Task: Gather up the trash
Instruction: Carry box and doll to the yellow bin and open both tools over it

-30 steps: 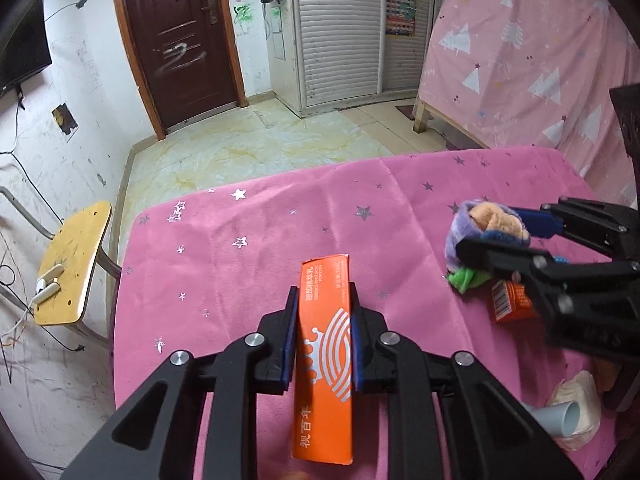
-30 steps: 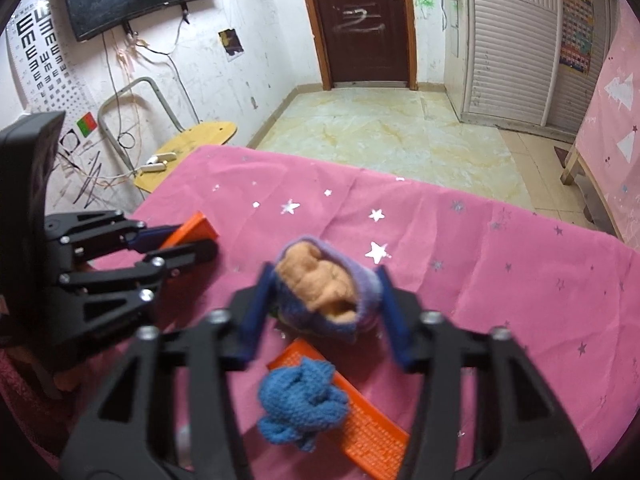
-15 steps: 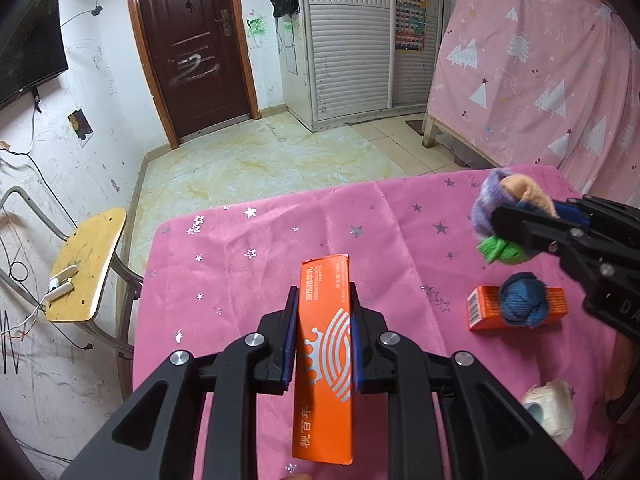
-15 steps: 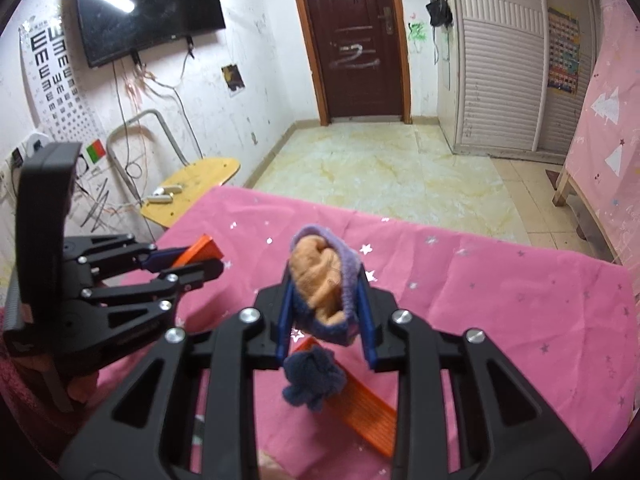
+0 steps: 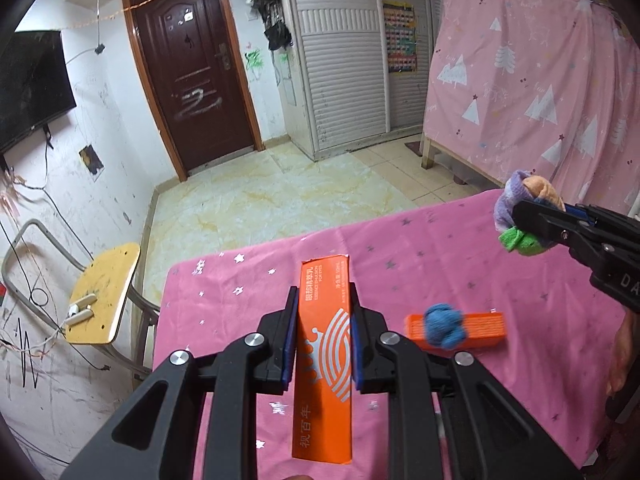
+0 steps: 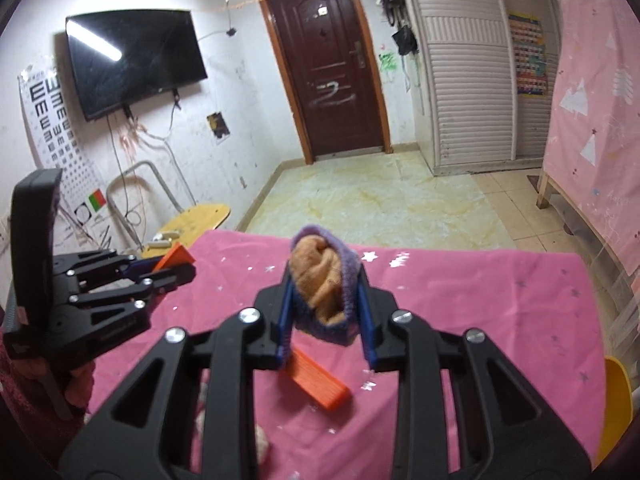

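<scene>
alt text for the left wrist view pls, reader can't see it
The left tongs grip a long orange carton upright above a pink star-print tablecloth. At right, the right tongs hold a purple, orange and green cloth bundle in the air. On the cloth lie an orange ridged box with a blue yarn ball on it.

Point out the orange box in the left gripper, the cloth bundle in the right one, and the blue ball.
Orange box point(image 5: 325, 344): left wrist view, printed front face.
Cloth bundle point(image 6: 322, 284): right wrist view, orange middle.
Blue ball point(image 5: 443, 325): left wrist view, centre.
</scene>
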Action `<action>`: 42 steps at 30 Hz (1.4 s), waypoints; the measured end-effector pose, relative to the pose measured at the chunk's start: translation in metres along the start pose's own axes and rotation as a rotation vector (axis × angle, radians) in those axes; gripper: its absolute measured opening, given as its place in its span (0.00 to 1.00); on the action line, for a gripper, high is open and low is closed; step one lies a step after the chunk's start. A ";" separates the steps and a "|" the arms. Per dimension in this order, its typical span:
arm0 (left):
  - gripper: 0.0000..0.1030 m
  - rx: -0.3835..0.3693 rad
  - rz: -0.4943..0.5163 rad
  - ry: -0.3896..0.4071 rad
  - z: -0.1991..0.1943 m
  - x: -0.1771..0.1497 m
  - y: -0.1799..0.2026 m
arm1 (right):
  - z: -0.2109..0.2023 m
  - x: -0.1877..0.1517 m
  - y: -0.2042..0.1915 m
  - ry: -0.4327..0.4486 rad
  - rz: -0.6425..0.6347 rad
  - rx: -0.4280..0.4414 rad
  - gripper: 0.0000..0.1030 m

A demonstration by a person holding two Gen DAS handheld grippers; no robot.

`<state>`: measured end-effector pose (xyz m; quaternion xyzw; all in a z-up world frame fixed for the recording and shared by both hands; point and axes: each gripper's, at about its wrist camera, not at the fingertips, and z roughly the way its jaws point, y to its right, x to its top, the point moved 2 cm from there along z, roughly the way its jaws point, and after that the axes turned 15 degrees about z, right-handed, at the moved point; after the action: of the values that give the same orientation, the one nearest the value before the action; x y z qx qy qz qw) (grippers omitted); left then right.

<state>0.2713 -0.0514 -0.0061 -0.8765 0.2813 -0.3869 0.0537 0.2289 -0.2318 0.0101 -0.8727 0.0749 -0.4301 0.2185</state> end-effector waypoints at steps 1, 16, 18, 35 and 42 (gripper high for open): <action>0.13 0.001 0.005 0.004 -0.003 0.003 0.004 | -0.004 0.001 0.004 0.005 0.007 -0.001 0.25; 0.13 -0.047 0.124 0.056 -0.022 0.045 0.092 | -0.073 0.007 0.086 0.123 0.137 -0.053 0.26; 0.13 -0.059 0.139 0.060 -0.024 0.049 0.104 | -0.082 0.007 0.099 0.138 0.158 -0.061 0.26; 0.13 -0.194 0.249 0.076 -0.028 0.080 0.216 | -0.143 -0.005 0.212 0.222 0.301 -0.205 0.26; 0.13 -0.256 0.263 0.066 -0.023 0.095 0.257 | -0.150 -0.017 0.256 0.220 0.327 -0.301 0.26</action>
<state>0.1908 -0.3146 -0.0086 -0.8188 0.4418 -0.3661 -0.0174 0.1154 -0.5021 -0.0361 -0.8198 0.3017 -0.4653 0.1431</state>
